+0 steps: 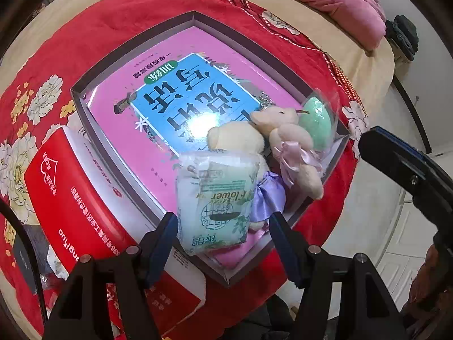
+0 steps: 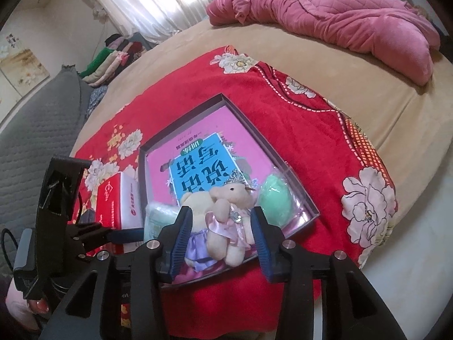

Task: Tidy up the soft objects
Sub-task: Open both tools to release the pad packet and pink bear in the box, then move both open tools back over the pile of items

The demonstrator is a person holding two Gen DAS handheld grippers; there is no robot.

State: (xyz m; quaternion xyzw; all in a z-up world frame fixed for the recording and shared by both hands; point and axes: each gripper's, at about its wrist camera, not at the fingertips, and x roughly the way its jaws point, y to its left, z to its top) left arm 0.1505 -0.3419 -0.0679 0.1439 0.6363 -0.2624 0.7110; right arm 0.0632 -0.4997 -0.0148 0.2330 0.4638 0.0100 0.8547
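Observation:
A shallow grey box (image 1: 195,17) (image 2: 300,189) lies on a red floral blanket, with a pink and blue book (image 1: 170,96) (image 2: 198,167) inside. At its near end lie a tissue pack (image 1: 216,198) (image 2: 157,219), two cream plush bears (image 1: 291,138) (image 2: 229,212), one in a pink dress, one in purple (image 1: 236,138), and a wrapped green sponge (image 1: 317,124) (image 2: 273,198). My left gripper (image 1: 223,223) is open around the tissue pack's near end. My right gripper (image 2: 220,221) is open, its fingers on either side of the pink-dressed bear.
A red and white carton (image 1: 82,198) (image 2: 119,201) sits left of the box. The blanket (image 1: 113,14) (image 2: 283,113) covers a tan bed (image 2: 339,65) with a pink quilt (image 2: 354,19) at the back. Floor lies to the right.

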